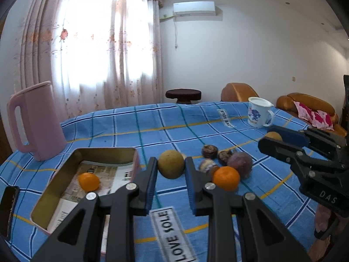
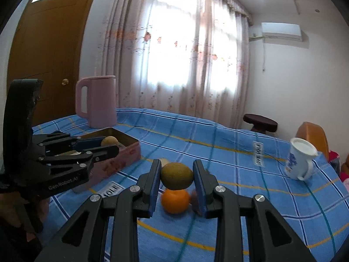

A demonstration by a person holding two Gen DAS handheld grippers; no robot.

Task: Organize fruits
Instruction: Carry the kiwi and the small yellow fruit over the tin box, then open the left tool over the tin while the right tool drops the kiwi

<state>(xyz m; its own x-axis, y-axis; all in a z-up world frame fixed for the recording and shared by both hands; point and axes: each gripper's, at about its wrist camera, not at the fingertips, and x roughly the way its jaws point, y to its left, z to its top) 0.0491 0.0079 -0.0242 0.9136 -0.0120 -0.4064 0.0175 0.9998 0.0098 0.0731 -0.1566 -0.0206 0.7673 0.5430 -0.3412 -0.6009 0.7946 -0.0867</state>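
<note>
Yellow-green round fruit [image 1: 171,166] is being gripped by left tool [image 1: 171,160] | open rectangular metal tin [image 1: 104,155] is lying to its left, nearer this tool | brownish-green oval fruit [image 2: 177,175] is being clamped by right tool [image 2: 176,167] above blue-checked bench [image 2: 240,196]

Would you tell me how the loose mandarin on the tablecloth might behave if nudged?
The mandarin looks round, so it would probably roll. It sits close beside the purple fruit, which may block it that way. The cloth may slow it.
</note>
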